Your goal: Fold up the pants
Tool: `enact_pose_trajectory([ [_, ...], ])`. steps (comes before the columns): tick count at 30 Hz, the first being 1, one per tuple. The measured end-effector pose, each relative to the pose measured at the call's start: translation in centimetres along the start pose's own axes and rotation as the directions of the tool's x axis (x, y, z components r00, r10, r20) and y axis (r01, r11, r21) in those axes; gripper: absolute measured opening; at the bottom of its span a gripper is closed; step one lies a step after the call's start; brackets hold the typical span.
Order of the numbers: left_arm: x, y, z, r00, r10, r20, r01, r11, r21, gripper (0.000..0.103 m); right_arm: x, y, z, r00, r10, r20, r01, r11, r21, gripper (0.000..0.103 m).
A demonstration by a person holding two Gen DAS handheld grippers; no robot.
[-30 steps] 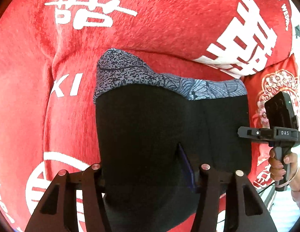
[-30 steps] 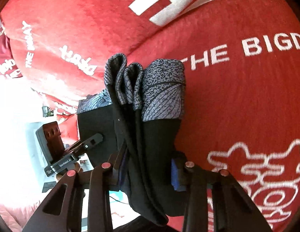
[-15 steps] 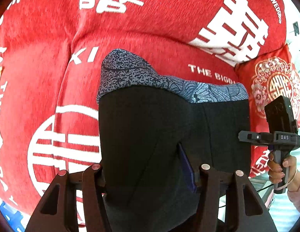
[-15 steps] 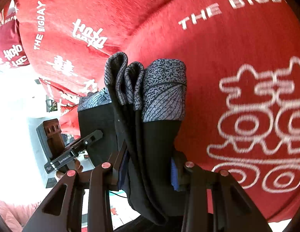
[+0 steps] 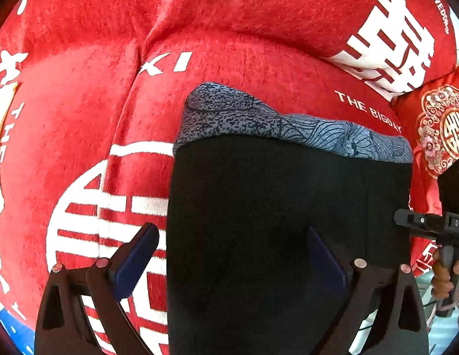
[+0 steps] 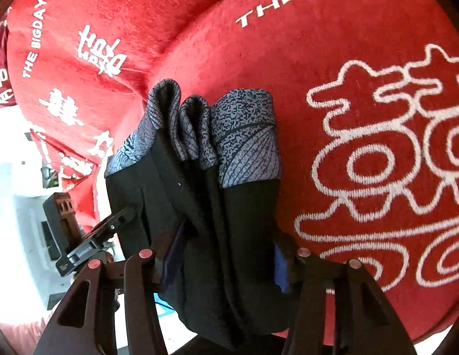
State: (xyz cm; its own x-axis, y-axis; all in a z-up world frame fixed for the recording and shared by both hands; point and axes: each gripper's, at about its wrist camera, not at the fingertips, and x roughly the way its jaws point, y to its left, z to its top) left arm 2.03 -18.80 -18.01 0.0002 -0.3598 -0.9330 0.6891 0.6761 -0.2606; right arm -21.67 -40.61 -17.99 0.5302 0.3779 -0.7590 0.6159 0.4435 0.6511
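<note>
The folded pants [image 5: 288, 222] hang lengthwise above the red sofa cover [image 5: 81, 118] — right gripper [image 6: 226, 254] clenched on one edge, left gripper [image 5: 232, 248] spread, fabric against only one finger.

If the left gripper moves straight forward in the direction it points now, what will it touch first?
Most likely the pants: the black fabric already lies between the open fingers of the left gripper. Past the patterned waistband comes the red sofa cover; depth is unclear.
</note>
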Motion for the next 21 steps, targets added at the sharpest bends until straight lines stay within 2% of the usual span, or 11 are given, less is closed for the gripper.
enact_pose_trajectory([
  [5, -1.6, -0.1, -0.7, 0.993, 0.113, 0.034, -0.114, 0.993, 0.013, 0.099, -1.2, 0.5, -1.0, 0.995, -0.080, 0.054, 0.078, 0.996, 0.036, 0.064],
  [7, -2.2, 0.1, -1.1, 0.987, 0.155, 0.043, -0.155, 0.988, -0.003, 0.099, -2.2, 0.2, -1.6, 0.990, -0.115, 0.076, 0.111, 0.992, 0.064, 0.071],
  [12, -3.7, 1.0, -1.9, 0.973, 0.221, 0.066, -0.217, 0.974, -0.072, 0.099, -4.3, 0.0, -3.3, 0.972, -0.205, 0.118, 0.194, 0.976, 0.095, 0.071],
  [15, -3.3, 1.6, -2.0, 0.970, 0.239, 0.044, -0.234, 0.967, -0.100, 0.099, -4.9, 0.4, -4.1, 0.967, -0.217, 0.135, 0.206, 0.974, 0.091, 0.071],
  [18, -2.3, 1.5, -2.2, 0.961, 0.273, 0.050, -0.269, 0.960, -0.073, 0.099, -4.0, 0.8, -4.5, 0.966, -0.232, 0.116, 0.223, 0.971, 0.081, 0.071],
  [19, -1.9, 1.5, -2.2, 0.957, 0.286, 0.055, -0.282, 0.957, -0.062, 0.103, -3.5, 1.0, -4.6, 0.962, -0.252, 0.104, 0.245, 0.967, 0.074, 0.071],
  [21, -1.4, 1.4, -2.2, 0.951, 0.304, 0.066, -0.301, 0.952, -0.051, 0.103, -2.2, 1.1, -4.6, 0.947, -0.310, 0.081, 0.307, 0.950, 0.052, 0.071],
])
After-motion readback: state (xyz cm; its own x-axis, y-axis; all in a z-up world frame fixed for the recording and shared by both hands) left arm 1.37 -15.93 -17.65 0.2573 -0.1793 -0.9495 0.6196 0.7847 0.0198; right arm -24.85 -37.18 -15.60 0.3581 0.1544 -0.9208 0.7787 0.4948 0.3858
